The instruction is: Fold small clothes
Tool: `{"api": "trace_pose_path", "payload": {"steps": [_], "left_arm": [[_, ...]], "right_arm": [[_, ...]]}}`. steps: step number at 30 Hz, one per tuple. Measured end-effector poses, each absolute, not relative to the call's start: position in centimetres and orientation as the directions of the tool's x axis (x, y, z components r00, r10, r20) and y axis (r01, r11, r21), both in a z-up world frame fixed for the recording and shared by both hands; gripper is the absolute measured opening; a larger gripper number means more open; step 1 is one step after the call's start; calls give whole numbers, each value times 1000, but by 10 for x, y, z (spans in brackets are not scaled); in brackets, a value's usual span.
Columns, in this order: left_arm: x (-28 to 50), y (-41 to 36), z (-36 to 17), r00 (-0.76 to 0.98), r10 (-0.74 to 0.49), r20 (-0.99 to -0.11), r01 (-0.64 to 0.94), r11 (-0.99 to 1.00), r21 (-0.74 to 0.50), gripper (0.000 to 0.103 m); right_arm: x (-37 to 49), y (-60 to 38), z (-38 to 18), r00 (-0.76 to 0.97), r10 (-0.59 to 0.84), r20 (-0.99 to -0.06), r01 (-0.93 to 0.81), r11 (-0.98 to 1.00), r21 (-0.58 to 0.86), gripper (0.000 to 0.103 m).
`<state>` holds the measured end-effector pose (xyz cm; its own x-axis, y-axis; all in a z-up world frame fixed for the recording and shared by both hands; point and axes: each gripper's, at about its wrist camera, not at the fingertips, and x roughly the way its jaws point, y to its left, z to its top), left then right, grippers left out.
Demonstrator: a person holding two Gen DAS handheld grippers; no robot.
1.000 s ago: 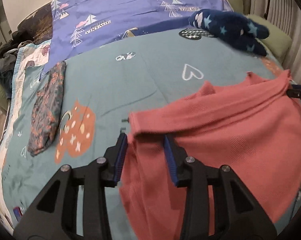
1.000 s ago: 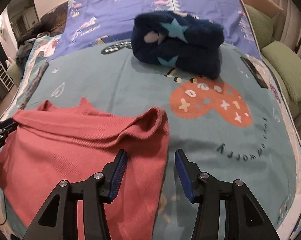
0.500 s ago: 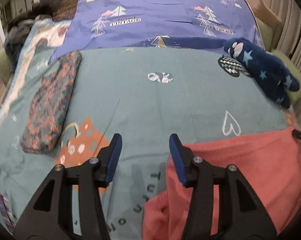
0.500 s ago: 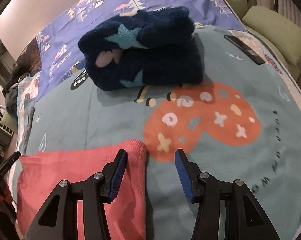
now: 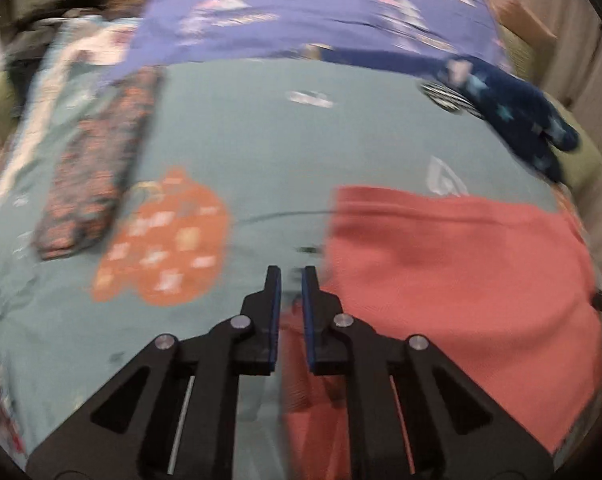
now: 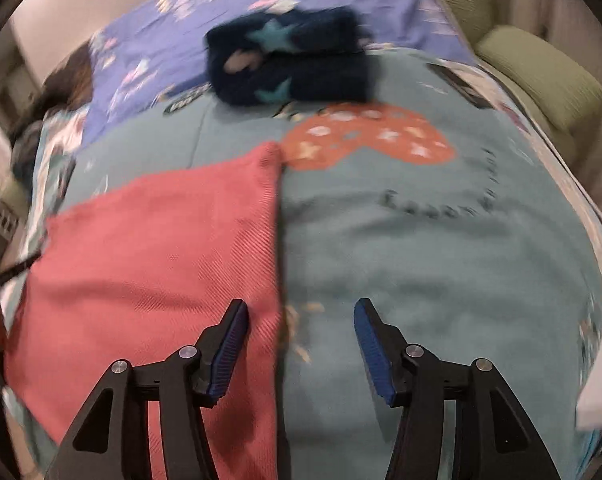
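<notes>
A salmon-red knit garment [image 5: 453, 272] lies flat on the teal bedspread [image 5: 269, 152], folded into a rough rectangle; it also shows in the right wrist view [image 6: 153, 248]. My left gripper [image 5: 289, 280] hovers over the garment's left edge, its jaws nearly together with only a narrow gap and nothing between them. My right gripper [image 6: 299, 316] is open and empty above the garment's right edge. Both views are motion-blurred.
A folded dark floral garment [image 5: 97, 160] lies at the far left. A folded navy fleece with stars [image 6: 293, 68] sits at the back, also in the left wrist view [image 5: 521, 116]. A purple sheet [image 5: 309, 12] covers the far bed. Green cushions [image 6: 541, 76] line the right side.
The garment was laid down and let go, now flat. Both grippers pulled back toward its near part. My left jaws closed from wide open to nearly together; the right stayed open.
</notes>
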<state>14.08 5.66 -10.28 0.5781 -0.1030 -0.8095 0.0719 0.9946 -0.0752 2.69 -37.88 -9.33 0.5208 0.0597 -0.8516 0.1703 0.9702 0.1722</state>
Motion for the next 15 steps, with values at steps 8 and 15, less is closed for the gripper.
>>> {"api": "trace_pose_path", "payload": {"steps": [8,15], "left_arm": [[60,76,-74,597,-293,-747,169,956,-239,39],[-1,74,-95,491,-456,-742,269,890,-369,9]], "right_arm": [[-25,-352,-44,627,70,-776,90,983,161,57],[-48,-288,-25,634,187,-750,-100,982,160,57]]}}
